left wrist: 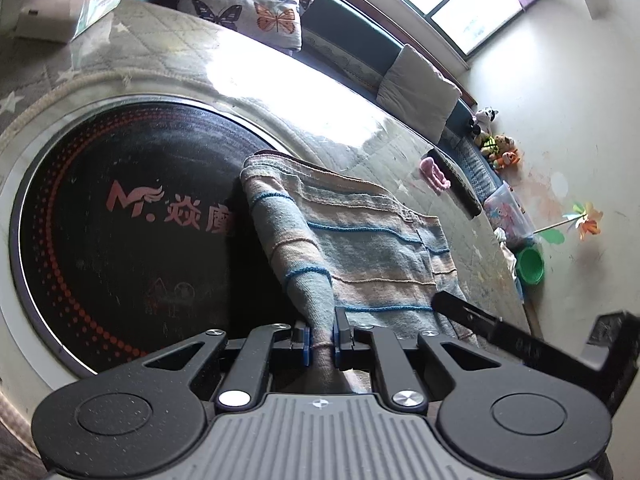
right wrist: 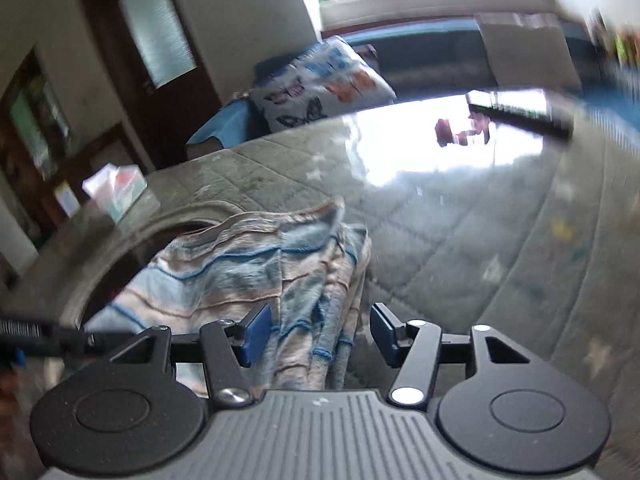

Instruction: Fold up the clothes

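A striped knit garment in pale blue and beige lies partly over a round black cooktop set into the table. My left gripper is shut on a bunched end of the garment, which runs up between its blue pads. In the right wrist view the same striped garment lies folded in loose layers, its edge hanging between the fingers of my right gripper. That gripper stands open, its pads wide apart and off the cloth. Part of the other gripper shows at the right of the left wrist view.
The table wears a grey quilted star-print cover under glossy plastic with strong window glare. A tissue box sits at the far left, a butterfly pillow on the bench behind. A pink item, a dark remote, toys and a green bowl line the right edge.
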